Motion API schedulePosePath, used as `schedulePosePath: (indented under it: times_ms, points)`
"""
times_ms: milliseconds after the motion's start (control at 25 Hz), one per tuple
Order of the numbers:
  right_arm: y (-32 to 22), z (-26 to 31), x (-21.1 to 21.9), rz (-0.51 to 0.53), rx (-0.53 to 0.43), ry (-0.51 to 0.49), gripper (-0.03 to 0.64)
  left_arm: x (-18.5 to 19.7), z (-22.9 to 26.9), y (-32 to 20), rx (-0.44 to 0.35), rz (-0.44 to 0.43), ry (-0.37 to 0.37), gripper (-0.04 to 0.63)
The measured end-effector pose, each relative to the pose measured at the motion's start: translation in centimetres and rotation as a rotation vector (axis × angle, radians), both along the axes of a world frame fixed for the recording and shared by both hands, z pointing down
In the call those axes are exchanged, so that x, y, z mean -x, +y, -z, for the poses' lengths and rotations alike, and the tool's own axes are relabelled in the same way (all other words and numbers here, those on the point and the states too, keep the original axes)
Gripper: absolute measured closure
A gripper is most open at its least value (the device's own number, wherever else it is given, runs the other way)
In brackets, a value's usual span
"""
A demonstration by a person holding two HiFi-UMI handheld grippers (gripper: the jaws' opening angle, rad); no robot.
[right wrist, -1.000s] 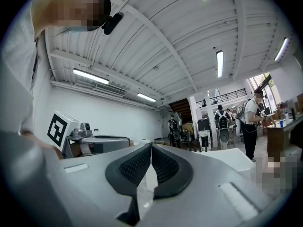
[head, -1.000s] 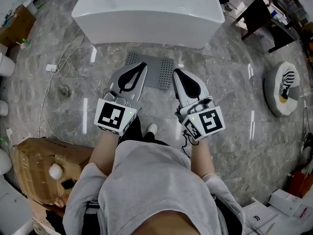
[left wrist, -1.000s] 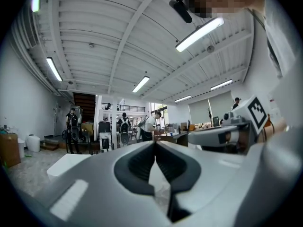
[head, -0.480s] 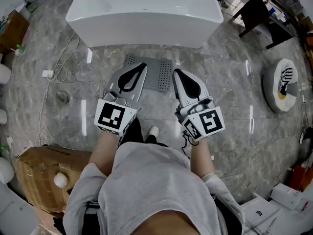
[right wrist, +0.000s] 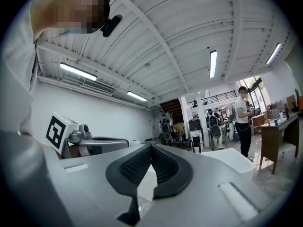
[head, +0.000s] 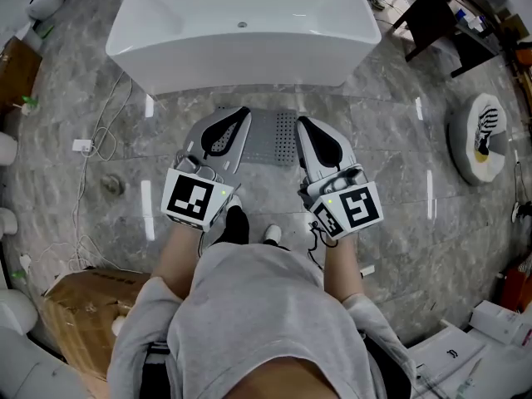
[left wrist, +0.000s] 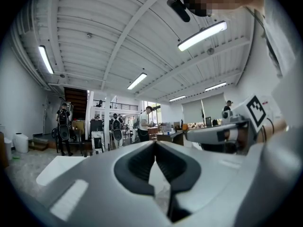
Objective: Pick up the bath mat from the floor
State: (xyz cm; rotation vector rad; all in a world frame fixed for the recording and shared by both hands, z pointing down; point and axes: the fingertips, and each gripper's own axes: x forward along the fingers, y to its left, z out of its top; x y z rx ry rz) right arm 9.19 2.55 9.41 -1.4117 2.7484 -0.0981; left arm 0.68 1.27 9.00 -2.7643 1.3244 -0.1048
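Bathtub [head: 241, 32] beyond bath mat [head: 275, 135], cable [head: 101, 123], cardboard box [head: 79, 306] left

No readable text, labels or numbers anywhere.

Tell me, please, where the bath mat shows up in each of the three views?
Head view: the bath mat sits at upper centre, just below the bathtub in the picture.
Left gripper view: not in it.
Right gripper view: not in it.
Shared landmark: the white bathtub is at top centre in the head view, low left in the left gripper view and low right in the right gripper view.
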Motion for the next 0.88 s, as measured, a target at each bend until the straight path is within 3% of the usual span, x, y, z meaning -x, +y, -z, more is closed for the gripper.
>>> schedulePosePath:
  times_ms: [880]
  points:
    - [-7.5,-0.7,6.4,-0.091,0.016,-0.006,0.615,6.1,-1.0,-8.4,0.006,-0.094,-0.002,0.594]
